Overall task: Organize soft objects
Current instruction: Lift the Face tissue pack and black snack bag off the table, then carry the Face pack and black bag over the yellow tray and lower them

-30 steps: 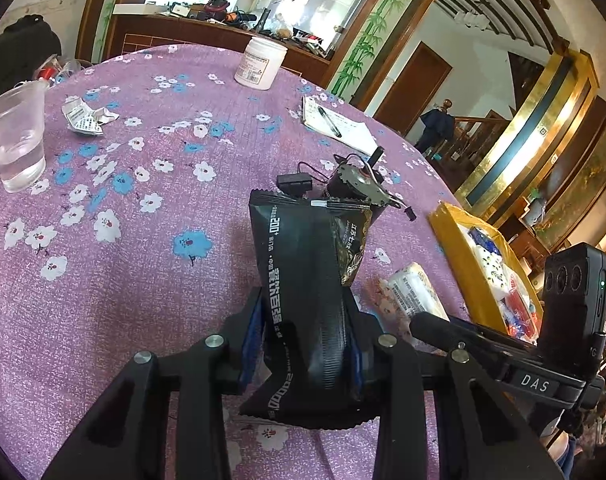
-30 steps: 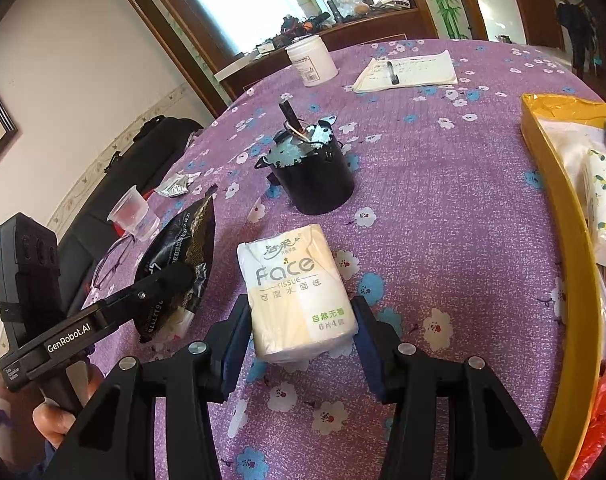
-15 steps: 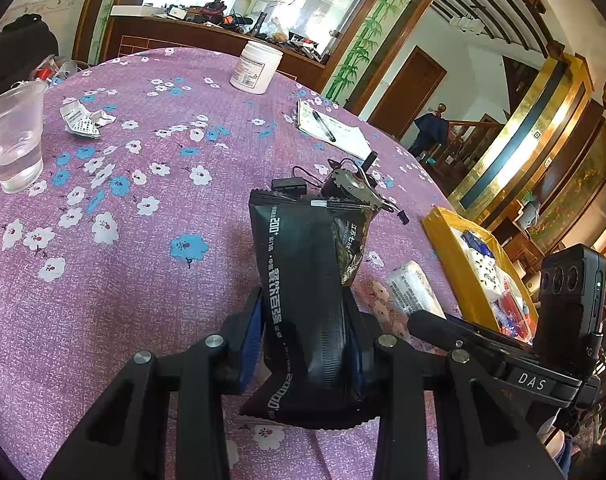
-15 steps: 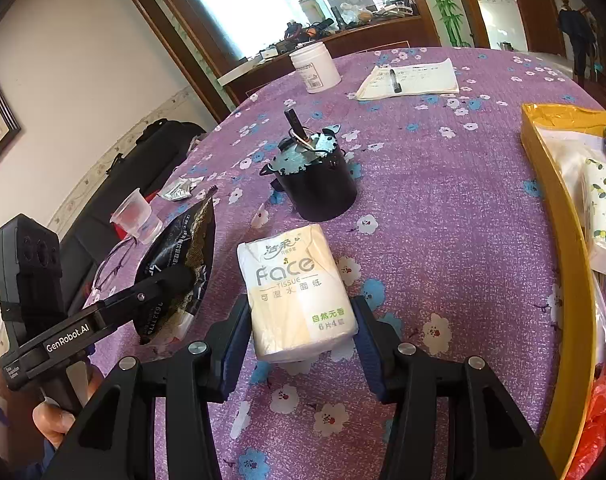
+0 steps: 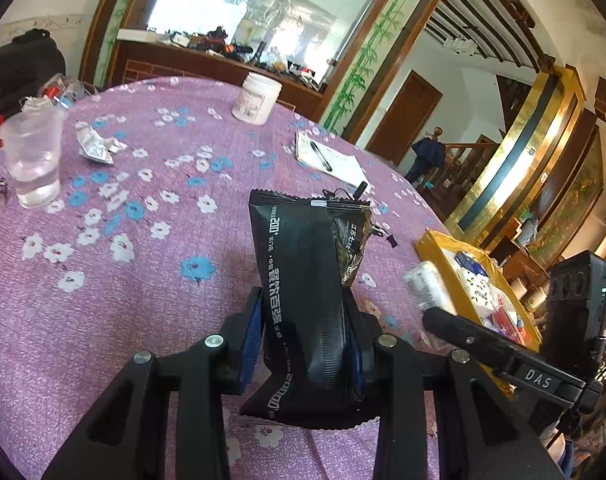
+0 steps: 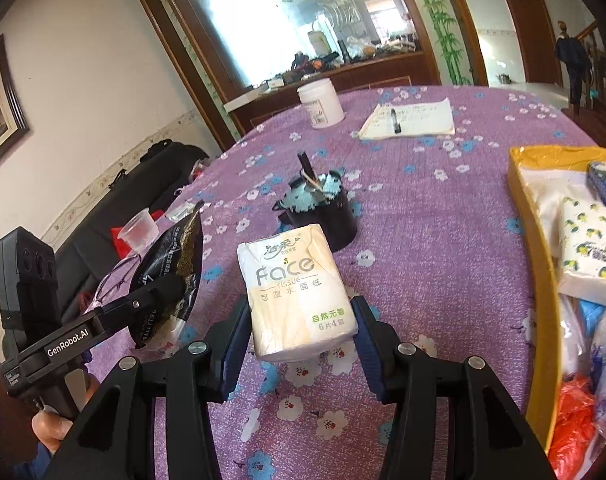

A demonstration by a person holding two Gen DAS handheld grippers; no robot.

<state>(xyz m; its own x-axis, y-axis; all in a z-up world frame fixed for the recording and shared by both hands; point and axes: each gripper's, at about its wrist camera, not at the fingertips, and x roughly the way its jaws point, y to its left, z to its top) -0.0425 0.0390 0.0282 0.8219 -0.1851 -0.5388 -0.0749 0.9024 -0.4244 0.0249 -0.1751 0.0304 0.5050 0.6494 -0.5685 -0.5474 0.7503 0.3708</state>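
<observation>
My left gripper [image 5: 305,332] is shut on a black snack bag [image 5: 307,264], which stands upright between the blue pads above the purple flowered tablecloth. My right gripper [image 6: 303,328] is shut on a cream pack of Face tissues [image 6: 295,288], pinched at both sides. The two grippers are side by side: the tissue pack [image 5: 427,286] shows to the right in the left wrist view, and the snack bag [image 6: 171,264] to the left in the right wrist view. A yellow tray [image 6: 539,280] at the right holds several soft packs.
A black pot [image 6: 323,212] with a utensil in it sits just beyond the tissue pack. Farther back are a white jar [image 5: 257,98] and a notepad with a pen [image 6: 411,120]. A plastic cup [image 5: 35,156] and a crumpled wrapper [image 5: 97,146] lie at the left.
Both grippers have tipped upward a little, so the table things sit lower in both views. The black pot is now hidden behind the snack bag in the left view. Both grips are unchanged.
</observation>
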